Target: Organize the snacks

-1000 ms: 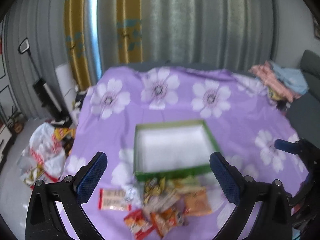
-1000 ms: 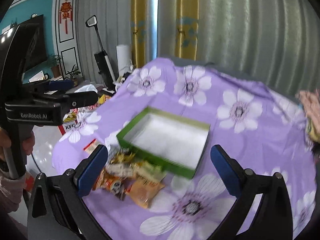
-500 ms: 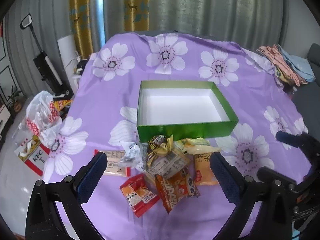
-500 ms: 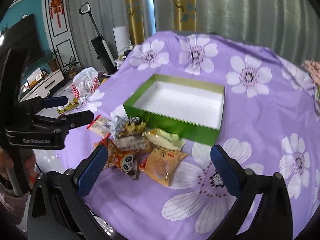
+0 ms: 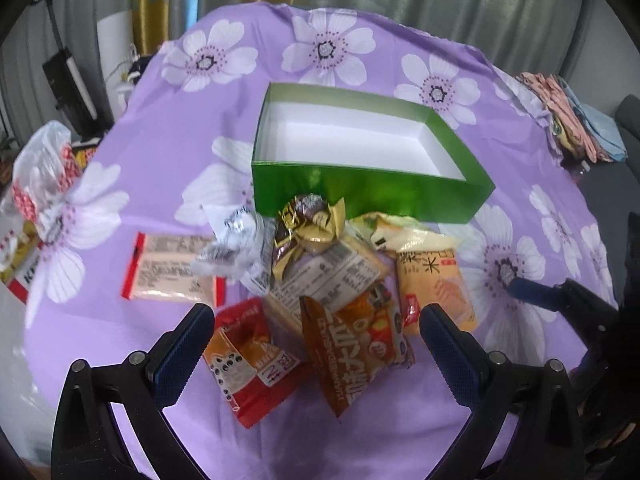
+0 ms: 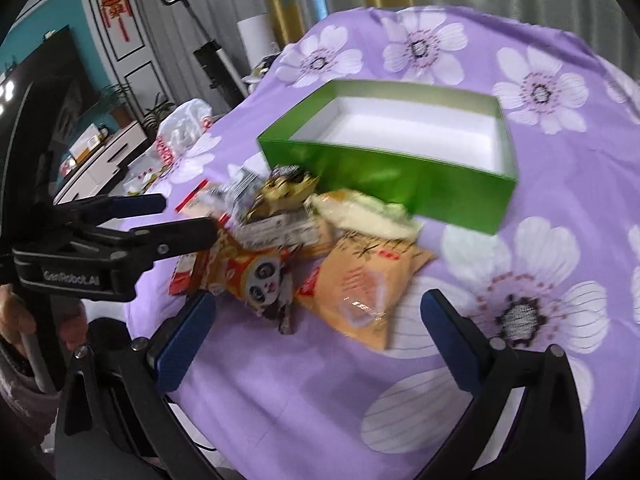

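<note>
A purple cloth printed with white flowers [image 5: 192,148] covers the table, with grey and yellow curtains behind it. In the left wrist view, the green box [image 5: 372,196] sits open and empty in the middle of the cloth, and the snack packets lie heaped just in front of its near wall. Over the last second this camera has dropped from a high, distant look at the table to a close one, so the pile now fills the lower centre; I judge the approach to the first pick is nearly finished, with nothing yet in the box. The left gripper [image 5: 316,344] has its jaws spread wide and empty. Between them lie the red packet [image 5: 250,364] and the orange packet [image 5: 356,348], close beneath the tips but not touched. A gold-wrapped sweet [image 5: 308,228] rests against the box wall, and a flat pale packet [image 5: 168,268] lies apart to the left.

In the right wrist view, the same cloth fills the frame, with a white cabinet and a teal wall off to the left. The right gripper [image 6: 316,336] has likewise closed in, jaws wide apart and holding nothing. The tan packet [image 6: 360,292] lies between them, just ahead of the tips, and the panda packet [image 6: 256,276] sits nearer the left jaw. The left gripper [image 6: 176,216] reaches in from the left over the pile.
</note>
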`<action>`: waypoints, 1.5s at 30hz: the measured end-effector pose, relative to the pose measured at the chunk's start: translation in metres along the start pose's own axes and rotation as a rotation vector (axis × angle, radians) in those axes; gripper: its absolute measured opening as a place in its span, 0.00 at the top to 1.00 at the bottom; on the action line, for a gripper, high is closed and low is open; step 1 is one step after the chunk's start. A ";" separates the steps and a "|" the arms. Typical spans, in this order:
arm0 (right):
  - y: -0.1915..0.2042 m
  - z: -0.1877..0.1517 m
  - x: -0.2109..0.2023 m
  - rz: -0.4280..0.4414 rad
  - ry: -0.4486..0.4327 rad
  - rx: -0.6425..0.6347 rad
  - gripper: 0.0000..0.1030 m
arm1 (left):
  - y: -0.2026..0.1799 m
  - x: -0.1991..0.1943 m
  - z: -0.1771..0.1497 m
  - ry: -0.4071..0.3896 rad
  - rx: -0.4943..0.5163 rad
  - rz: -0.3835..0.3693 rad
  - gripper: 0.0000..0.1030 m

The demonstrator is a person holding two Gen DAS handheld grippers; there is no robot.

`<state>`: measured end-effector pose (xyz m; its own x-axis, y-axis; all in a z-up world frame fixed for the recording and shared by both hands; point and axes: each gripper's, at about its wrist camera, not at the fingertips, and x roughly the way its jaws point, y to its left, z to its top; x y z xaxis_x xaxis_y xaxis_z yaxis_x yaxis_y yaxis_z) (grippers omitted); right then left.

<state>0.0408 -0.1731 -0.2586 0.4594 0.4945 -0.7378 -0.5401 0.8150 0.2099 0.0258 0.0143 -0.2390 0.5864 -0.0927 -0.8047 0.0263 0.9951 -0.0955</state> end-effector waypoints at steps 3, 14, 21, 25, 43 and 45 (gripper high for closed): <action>0.005 -0.006 0.008 0.026 -0.002 -0.008 0.00 | -0.002 0.005 -0.011 0.004 -0.036 -0.067 0.01; 0.019 -0.025 0.026 0.211 -0.035 0.032 0.06 | -0.013 0.014 -0.024 -0.005 -0.032 -0.133 0.01; 0.025 -0.018 0.049 0.226 -0.019 0.032 0.15 | -0.010 0.024 -0.025 0.017 -0.056 -0.126 0.19; 0.026 -0.015 0.059 0.240 0.002 0.036 0.22 | -0.010 0.025 -0.025 0.020 -0.059 -0.154 0.32; 0.027 -0.018 0.061 0.208 0.003 -0.020 0.49 | -0.011 0.030 -0.025 0.030 -0.088 -0.209 0.52; 0.027 -0.017 0.057 0.232 -0.011 -0.019 0.59 | -0.012 0.027 -0.024 0.024 -0.082 -0.214 0.52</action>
<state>0.0401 -0.1276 -0.3065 0.3289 0.6711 -0.6645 -0.6455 0.6733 0.3605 0.0219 -0.0006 -0.2738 0.5551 -0.3028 -0.7747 0.0812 0.9466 -0.3119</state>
